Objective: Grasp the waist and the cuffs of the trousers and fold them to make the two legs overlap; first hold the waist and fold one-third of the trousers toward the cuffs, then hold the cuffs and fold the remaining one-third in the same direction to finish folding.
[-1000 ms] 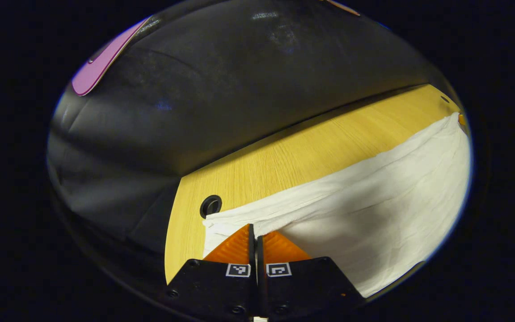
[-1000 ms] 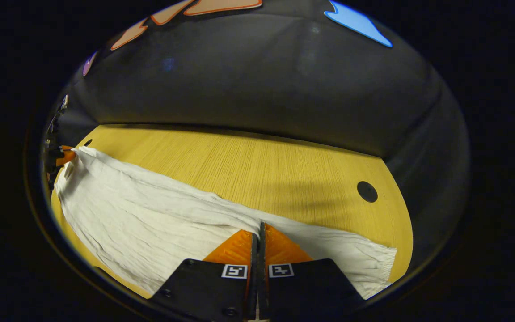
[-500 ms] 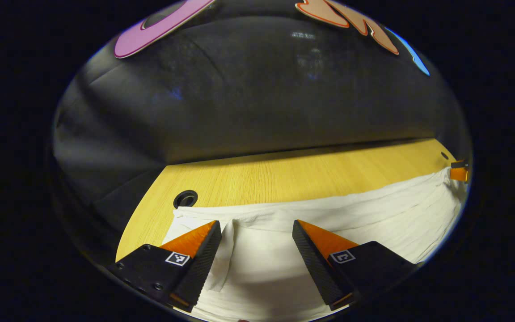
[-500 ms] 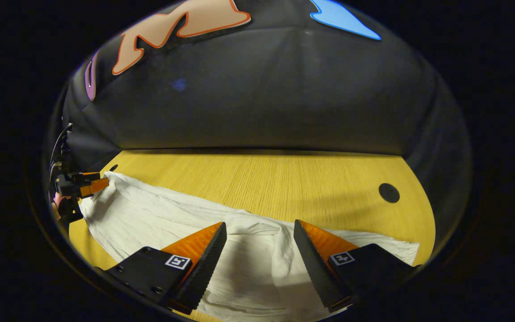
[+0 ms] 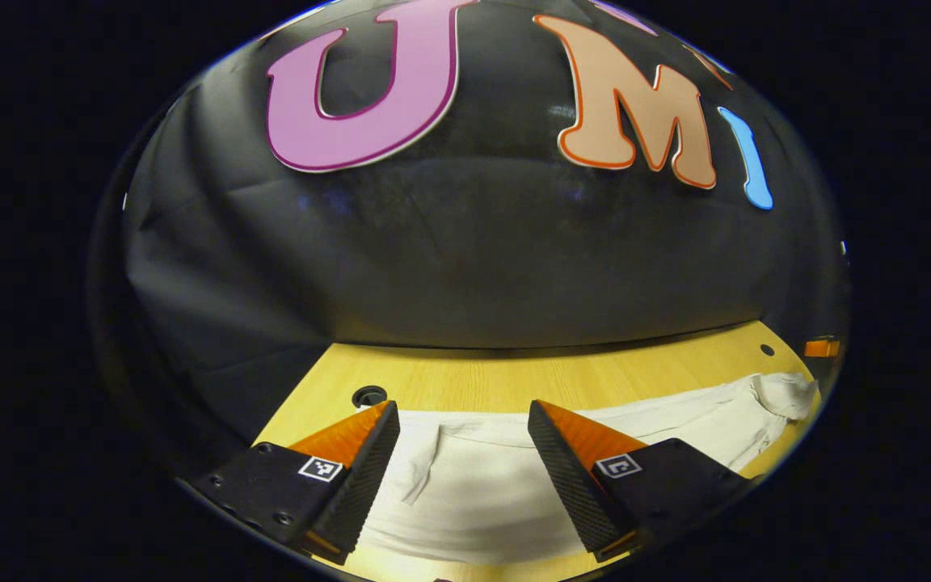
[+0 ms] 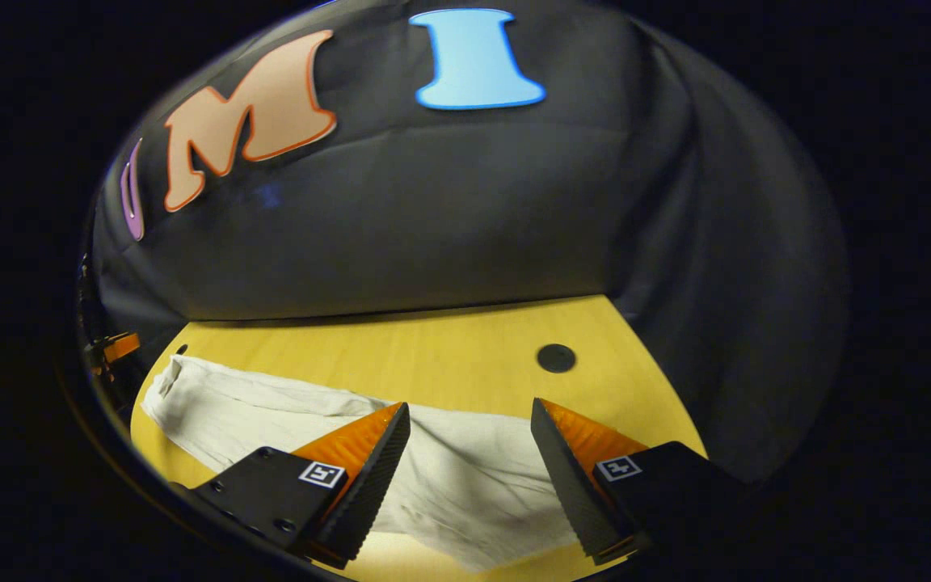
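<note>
White crinkled cloth trousers (image 5: 482,493) flat along light wooden surface (image 5: 514,376); left hand-held gripper (image 5: 463,440), right hand-held gripper (image 6: 469,440) wide, holding nothing.

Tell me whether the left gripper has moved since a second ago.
Yes. The left gripper opened, let go of the trousers and tilted up and back: the table hole shrank.

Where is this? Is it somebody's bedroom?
Probably not a bedroom. It looks like a small recording booth: black cloth hangs as a wall right behind a bare wooden table, white trousers lie stretched on it, and two hand-held grippers, left and right, hang open above them.
</note>
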### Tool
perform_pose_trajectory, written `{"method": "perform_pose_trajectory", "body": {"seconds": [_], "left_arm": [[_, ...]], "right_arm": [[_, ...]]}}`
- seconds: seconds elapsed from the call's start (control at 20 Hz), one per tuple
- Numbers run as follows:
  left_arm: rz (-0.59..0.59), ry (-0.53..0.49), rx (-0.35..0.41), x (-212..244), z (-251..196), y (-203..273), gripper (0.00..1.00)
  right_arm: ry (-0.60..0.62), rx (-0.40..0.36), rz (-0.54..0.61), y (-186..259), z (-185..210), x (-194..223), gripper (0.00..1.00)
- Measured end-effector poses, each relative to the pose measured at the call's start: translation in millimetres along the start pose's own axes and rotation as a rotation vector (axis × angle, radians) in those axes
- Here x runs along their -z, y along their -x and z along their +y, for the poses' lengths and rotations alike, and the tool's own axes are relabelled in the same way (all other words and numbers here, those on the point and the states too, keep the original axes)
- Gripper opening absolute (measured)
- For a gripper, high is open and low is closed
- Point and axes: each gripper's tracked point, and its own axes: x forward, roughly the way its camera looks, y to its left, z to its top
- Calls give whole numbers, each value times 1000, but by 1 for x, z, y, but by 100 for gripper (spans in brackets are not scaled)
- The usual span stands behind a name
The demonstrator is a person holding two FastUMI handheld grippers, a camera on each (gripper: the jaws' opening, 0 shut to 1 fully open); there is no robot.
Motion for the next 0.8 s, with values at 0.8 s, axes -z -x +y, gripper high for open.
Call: {"method": "perform_pose_trajectory", "body": {"seconds": [0.8], "left_arm": [[14, 74, -54, 22, -28, 107, 97]], "right_arm": [[-243, 86, 146, 10, -93, 97, 93]]}}
